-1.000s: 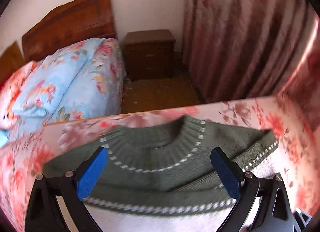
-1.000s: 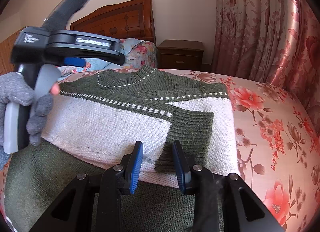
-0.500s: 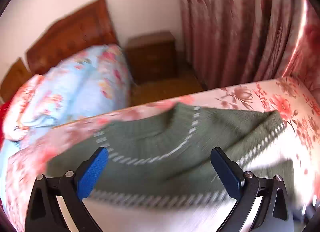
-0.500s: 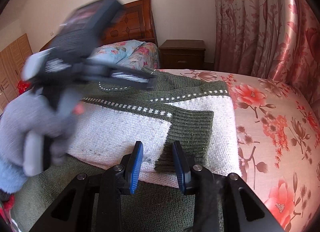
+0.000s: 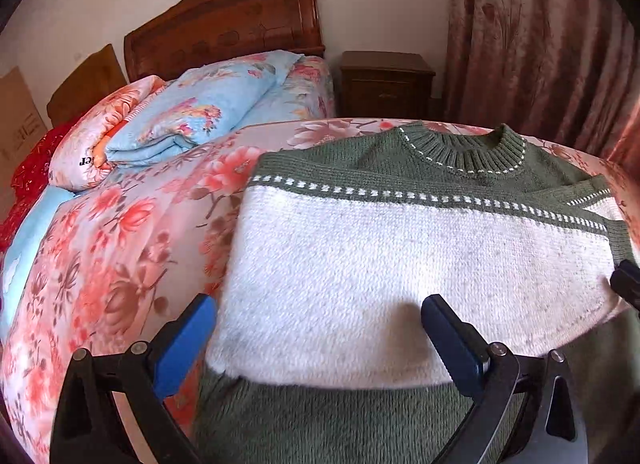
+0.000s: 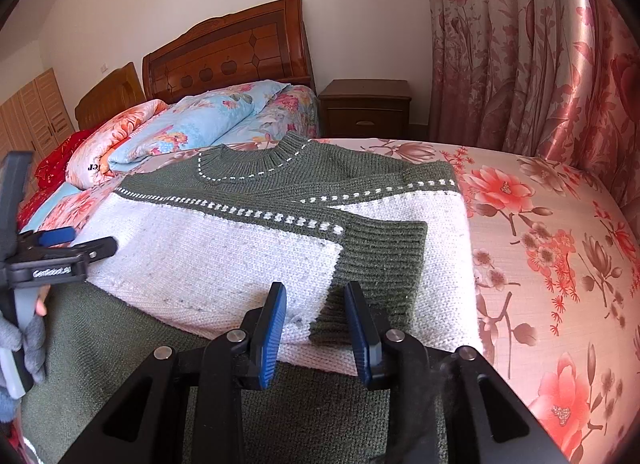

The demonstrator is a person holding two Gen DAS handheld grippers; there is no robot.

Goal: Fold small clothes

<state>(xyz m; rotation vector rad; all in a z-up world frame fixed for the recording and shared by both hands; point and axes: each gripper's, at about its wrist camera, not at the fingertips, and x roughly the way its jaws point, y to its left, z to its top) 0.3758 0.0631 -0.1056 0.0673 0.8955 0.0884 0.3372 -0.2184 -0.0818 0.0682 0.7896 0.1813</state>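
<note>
A small green and white knitted sweater [image 5: 400, 256] lies flat on the floral bed cover, neck away from me, also in the right wrist view [image 6: 224, 248]. Both sleeves are folded across its chest; the green cuff [image 6: 380, 260] lies on top. My left gripper [image 5: 320, 344] is wide open and empty, low over the sweater's left edge at the white band. It also shows in the right wrist view [image 6: 60, 244]. My right gripper [image 6: 316, 332] is partly open and empty, its fingers on either side of the cuff's near corner.
The floral bed cover [image 6: 560, 264] stretches to the right of the sweater. Folded quilts [image 5: 180, 120] lie on a second bed by a wooden headboard [image 5: 224, 24]. A dark nightstand [image 5: 384, 84] and pink curtains [image 6: 540, 44] stand behind.
My left gripper has come from above the sweater's neck back and down to its left edge. My right gripper has stayed at the cuff with the same opening.
</note>
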